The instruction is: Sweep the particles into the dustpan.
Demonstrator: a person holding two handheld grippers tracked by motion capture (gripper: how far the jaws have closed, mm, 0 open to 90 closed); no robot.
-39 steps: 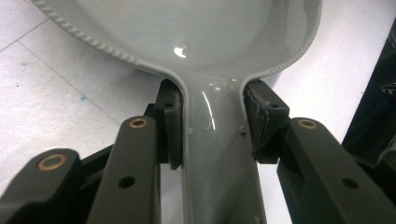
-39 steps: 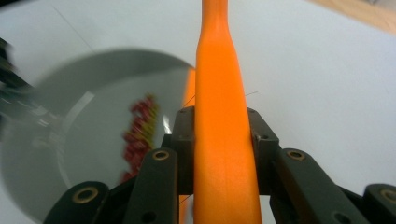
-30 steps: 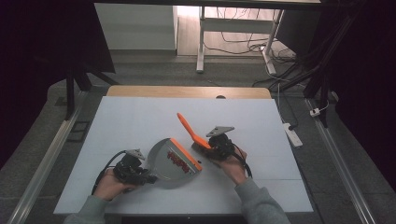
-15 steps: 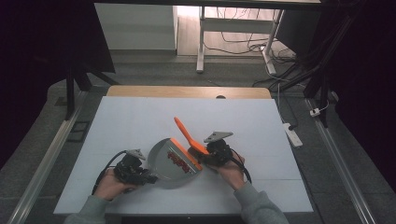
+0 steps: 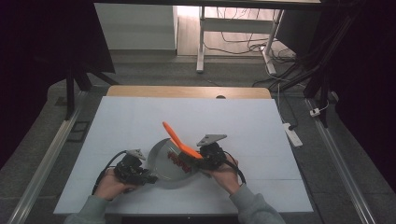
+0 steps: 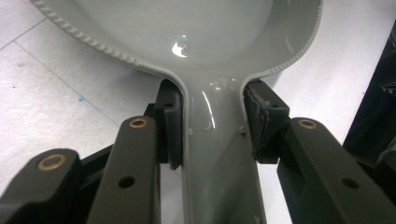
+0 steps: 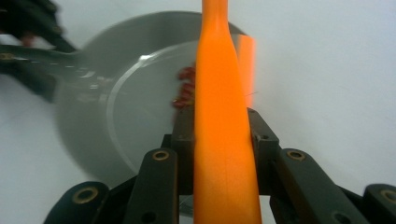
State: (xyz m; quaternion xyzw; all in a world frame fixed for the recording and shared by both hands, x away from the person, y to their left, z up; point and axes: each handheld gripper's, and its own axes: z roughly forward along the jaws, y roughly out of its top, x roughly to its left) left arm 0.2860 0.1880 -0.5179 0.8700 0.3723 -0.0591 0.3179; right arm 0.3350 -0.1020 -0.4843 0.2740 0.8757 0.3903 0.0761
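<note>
Since earlier frame, right tongs [image 5: 192, 161] carried orange spatula [image 5: 180, 141] leftward over pan [image 5: 161, 163].

From above, my white table top [image 5: 140, 121] sits evenly lit while the room around it falls to black. A small glare spot shines on my glossy grey pan [image 6: 187, 28]. My right gripper view is motion-blurred, the orange plastic spatula [image 7: 224, 140] sharpest.

Grey sleeves [image 5: 252, 207] on both forearms. Left tongs [image 5: 147, 177] & right tongs [image 5: 189, 163]: black linkage arms w/ brass-coloured rivets, small holes, black pads [image 6: 264, 121], one pad face scuffed. Grey three-cornered plate [image 5: 211, 139] atop each; black cable [image 5: 105, 170] trailing back.
</note>
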